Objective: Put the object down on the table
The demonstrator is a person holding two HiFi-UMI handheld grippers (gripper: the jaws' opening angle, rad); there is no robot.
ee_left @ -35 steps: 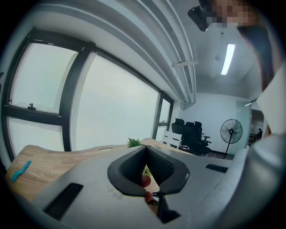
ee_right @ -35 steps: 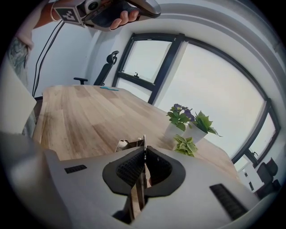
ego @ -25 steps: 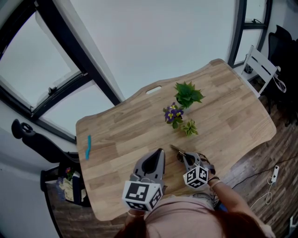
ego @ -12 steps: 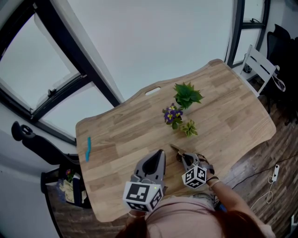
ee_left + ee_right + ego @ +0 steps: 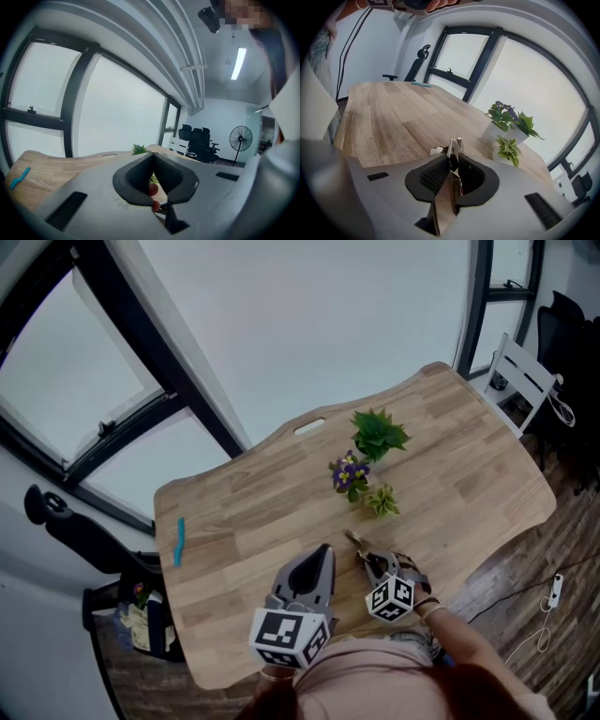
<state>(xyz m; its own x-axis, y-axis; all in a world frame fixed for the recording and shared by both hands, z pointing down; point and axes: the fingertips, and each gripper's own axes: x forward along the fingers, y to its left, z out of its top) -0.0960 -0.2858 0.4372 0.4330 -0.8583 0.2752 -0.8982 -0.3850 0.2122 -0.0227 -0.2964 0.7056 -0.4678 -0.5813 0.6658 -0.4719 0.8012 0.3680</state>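
Right gripper (image 5: 453, 155) jaws were opening, metal object (image 5: 454, 144) between them, low over the wooden table (image 5: 389, 117) near the potted plants (image 5: 504, 118). Left gripper (image 5: 153, 154) was pressed together

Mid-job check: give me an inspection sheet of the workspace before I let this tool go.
Surface: wooden table.
Job's things: metal tool between the right gripper's jaws; contact with the table cannot be told.
Clutter: three potted plants mid-table; blue item near the left edge.
Grippers: right gripper opening around the tool; left gripper shut, empty.
Cables: cable on the floor, right of the table.
Surroundings: windows, white chair, black office chair.
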